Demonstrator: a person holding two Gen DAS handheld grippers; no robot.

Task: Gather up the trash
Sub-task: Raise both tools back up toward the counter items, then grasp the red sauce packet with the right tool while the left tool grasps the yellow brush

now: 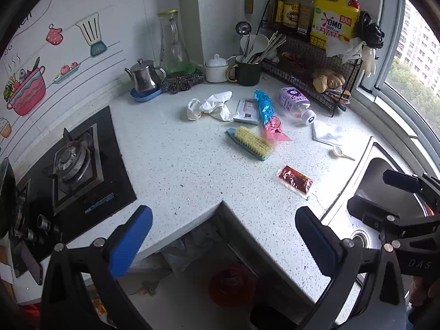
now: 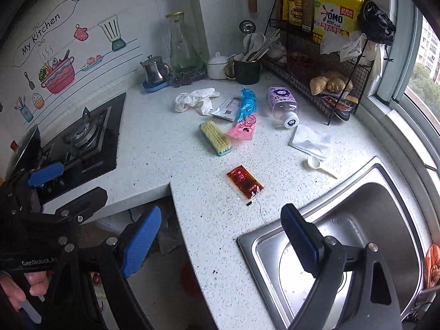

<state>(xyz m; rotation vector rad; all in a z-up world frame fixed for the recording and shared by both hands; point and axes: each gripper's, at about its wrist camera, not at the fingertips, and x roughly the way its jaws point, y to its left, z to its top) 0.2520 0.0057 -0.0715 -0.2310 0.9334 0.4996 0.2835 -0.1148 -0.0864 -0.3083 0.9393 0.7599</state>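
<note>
Both grippers, left gripper (image 1: 224, 236) and right gripper (image 2: 221, 238), hang spread wide and empty, that red blob (image 1: 232, 286) under the counter (image 1: 178, 170) is maybe a bin, far-right yellow jug (image 2: 337, 13) reads OMO.

I look down on a white speckled worktop (image 2: 176, 148) that bends in an L around a corner. To my left a black glass gas hob (image 2: 90, 140) is set into it, and to my right a steel sink (image 2: 365, 192). The tiled wall (image 1: 129, 8) behind the hob carries cartoon stickers of pots and a blender, with the words "My Kitchen" (image 2: 41, 34). At the far right a curved window (image 1: 412, 63) lets in pale daylight, and I see apartment blocks and green trees outside. A black wire rack (image 2: 324, 63) stands in the corner by the window. Below the worktop edge the pale floor (image 1: 178, 302) shows dimly.
</note>
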